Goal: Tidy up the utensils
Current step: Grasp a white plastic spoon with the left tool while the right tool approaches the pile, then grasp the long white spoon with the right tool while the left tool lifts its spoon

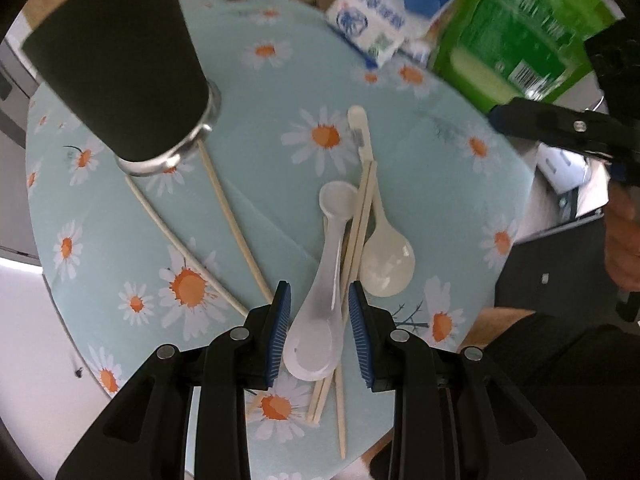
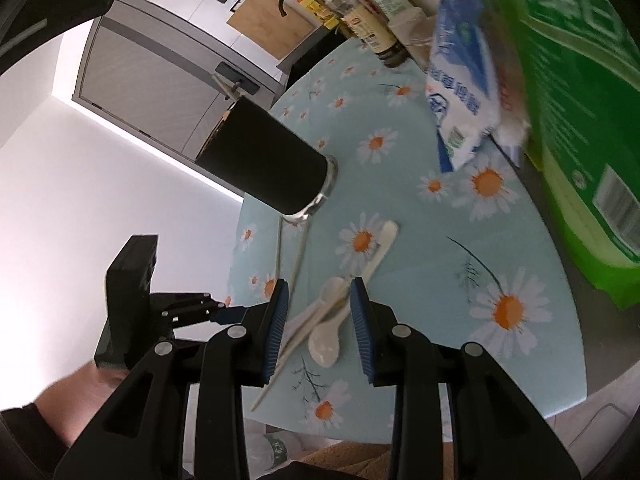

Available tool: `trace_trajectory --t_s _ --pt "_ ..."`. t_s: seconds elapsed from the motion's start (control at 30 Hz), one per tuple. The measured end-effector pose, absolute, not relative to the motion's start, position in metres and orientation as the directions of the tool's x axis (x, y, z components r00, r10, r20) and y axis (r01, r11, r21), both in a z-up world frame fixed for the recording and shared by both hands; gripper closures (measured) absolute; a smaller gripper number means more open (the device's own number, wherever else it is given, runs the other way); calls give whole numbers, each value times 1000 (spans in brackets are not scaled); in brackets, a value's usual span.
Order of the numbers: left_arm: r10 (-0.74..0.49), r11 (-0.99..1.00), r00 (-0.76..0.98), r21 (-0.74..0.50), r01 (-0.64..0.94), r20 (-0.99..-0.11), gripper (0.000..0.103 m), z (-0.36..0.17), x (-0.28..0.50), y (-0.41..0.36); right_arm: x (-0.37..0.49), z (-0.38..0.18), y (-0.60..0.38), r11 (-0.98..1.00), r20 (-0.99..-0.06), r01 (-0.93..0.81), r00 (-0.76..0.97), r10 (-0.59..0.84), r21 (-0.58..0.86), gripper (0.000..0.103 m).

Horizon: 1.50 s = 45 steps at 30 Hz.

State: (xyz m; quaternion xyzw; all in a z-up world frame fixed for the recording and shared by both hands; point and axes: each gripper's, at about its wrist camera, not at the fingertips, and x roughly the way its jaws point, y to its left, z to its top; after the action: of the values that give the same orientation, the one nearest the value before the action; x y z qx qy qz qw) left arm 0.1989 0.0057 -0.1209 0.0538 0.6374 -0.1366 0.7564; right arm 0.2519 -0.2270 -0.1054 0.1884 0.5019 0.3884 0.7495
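Note:
A black utensil holder (image 1: 116, 68) with a steel base stands on the daisy-print table (image 1: 256, 92); it also shows in the right wrist view (image 2: 264, 164). White soup spoons (image 1: 320, 312) (image 1: 386, 260), a white toothbrush (image 1: 360, 132) and wooden chopsticks (image 1: 234, 220) lie in a loose pile. My left gripper (image 1: 318, 328) is open, jaws either side of the nearest spoon's bowl. My right gripper (image 2: 318, 320) is open above a spoon (image 2: 326, 344) and chopsticks (image 2: 296, 340). The right gripper shows at the right edge of the left view (image 1: 560, 124).
A blue-white bag (image 1: 384, 12) and a green package (image 1: 516, 36) stand at the table's far side with sauce bottles (image 2: 376, 28). The table's edge runs near my left gripper. Kitchen cabinets (image 2: 160, 80) lie beyond the table.

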Motion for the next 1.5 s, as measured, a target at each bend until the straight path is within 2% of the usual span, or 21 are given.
trace_trajectory --t_s 0.13,0.57,0.67,1.27,1.5 --pt "-131 955 52 -112 275 -990 74 -133 210 0 249 -111 -242 616 -591 -373 195 783 693 70" --pt "-39 948 -68 -58 312 -997 76 -156 229 -20 251 -128 -264 589 -572 -358 164 803 724 70" --pt "-34 953 -70 -54 299 -997 81 -156 233 -21 252 -128 -267 581 -565 -360 161 809 730 70" --pt "-45 970 -19 -48 236 -999 82 -141 234 -8 255 -132 -253 561 -560 -374 122 819 739 70" --pt "-117 979 52 -106 174 -992 82 -123 226 17 252 -140 -227 545 -559 -354 72 826 760 70"
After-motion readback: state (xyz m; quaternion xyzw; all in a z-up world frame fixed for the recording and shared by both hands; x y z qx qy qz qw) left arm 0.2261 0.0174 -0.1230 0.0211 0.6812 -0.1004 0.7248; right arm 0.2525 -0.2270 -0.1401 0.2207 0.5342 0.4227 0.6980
